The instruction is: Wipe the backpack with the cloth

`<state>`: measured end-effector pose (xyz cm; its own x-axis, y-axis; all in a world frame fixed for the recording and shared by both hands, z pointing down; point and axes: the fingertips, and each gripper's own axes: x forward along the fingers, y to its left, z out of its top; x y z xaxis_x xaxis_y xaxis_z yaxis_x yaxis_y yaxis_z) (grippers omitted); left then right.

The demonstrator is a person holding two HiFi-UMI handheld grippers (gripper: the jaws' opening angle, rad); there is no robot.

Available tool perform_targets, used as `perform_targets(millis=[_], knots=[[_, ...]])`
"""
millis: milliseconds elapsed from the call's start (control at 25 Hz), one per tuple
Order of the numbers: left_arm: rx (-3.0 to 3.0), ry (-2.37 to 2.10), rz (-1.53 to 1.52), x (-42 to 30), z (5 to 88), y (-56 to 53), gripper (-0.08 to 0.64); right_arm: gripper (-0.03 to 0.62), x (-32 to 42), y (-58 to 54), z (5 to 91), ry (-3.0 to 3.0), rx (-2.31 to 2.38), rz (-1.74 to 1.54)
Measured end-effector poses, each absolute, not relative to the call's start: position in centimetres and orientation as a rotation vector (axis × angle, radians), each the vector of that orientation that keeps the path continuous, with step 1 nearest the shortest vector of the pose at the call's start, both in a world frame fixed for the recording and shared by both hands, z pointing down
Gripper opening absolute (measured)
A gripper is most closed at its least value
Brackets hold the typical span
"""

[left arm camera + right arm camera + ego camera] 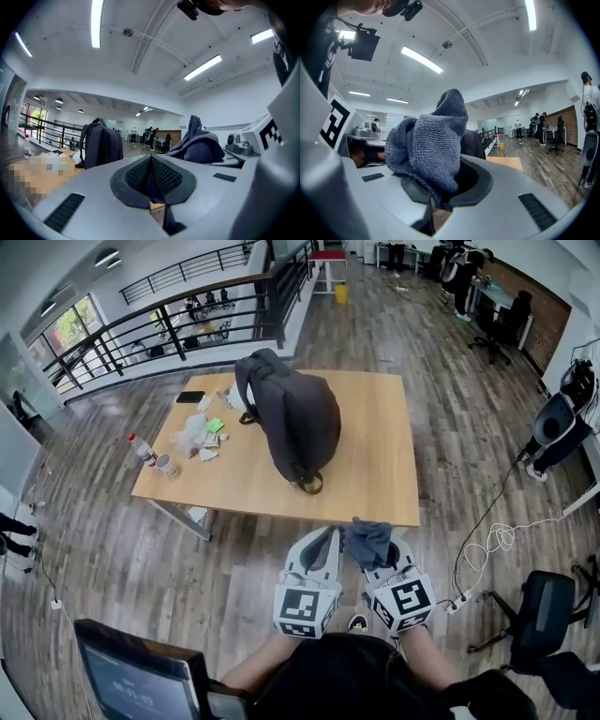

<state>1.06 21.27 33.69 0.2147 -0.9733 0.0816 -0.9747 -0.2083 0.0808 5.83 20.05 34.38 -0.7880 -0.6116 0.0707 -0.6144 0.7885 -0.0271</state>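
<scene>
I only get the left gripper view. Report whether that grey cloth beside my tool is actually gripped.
Observer: Yes. The right gripper view shows the right tool with its jaws shut on the cloth, which bunches up above them.
Operator: Now give me the backpack's place on the table.
Observer: In the head view the backpack sits near the middle of the table, with bare wood to its right.
Operator: Tell me how the tools stand against the table.
Observer: In the head view the left tool and the right tool are side by side, both short of the table's near edge.
</scene>
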Motion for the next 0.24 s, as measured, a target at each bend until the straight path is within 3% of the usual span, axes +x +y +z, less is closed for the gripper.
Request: perform_targets(millis=[240], knots=[[2.359, -1.890, 0.012, 0.58, 34.09, 21.20, 0.017, 0.044, 5.12, 19.95, 34.80, -2.908, 1.006, 0.080]])
